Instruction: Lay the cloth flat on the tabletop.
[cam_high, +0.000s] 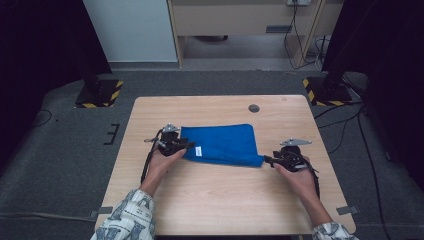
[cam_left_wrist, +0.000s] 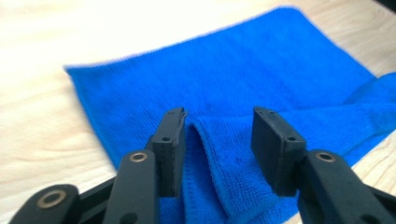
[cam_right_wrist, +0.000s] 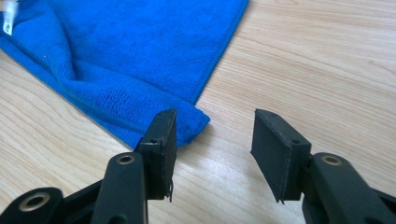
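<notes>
A blue cloth (cam_high: 222, 142), folded over, lies flat on the wooden table (cam_high: 225, 200), with a small white label (cam_high: 198, 151) near its left front edge. My left gripper (cam_high: 190, 146) rests at the cloth's left end. In the left gripper view its jaws (cam_left_wrist: 219, 140) stand apart over a raised fold of the cloth (cam_left_wrist: 233, 79), not pressing on it. My right gripper (cam_high: 267, 160) sits at the cloth's front right corner. In the right gripper view it (cam_right_wrist: 212, 144) is open, the cloth's corner (cam_right_wrist: 126, 51) lies just past its left jaw, and bare wood shows between the jaws.
A round cable hole (cam_high: 254, 108) sits in the tabletop behind the cloth. Two stand bases with yellow and black stripes (cam_high: 100, 93) (cam_high: 327, 90) stand on the grey floor beyond the table's far corners. Cables run along the floor at the right.
</notes>
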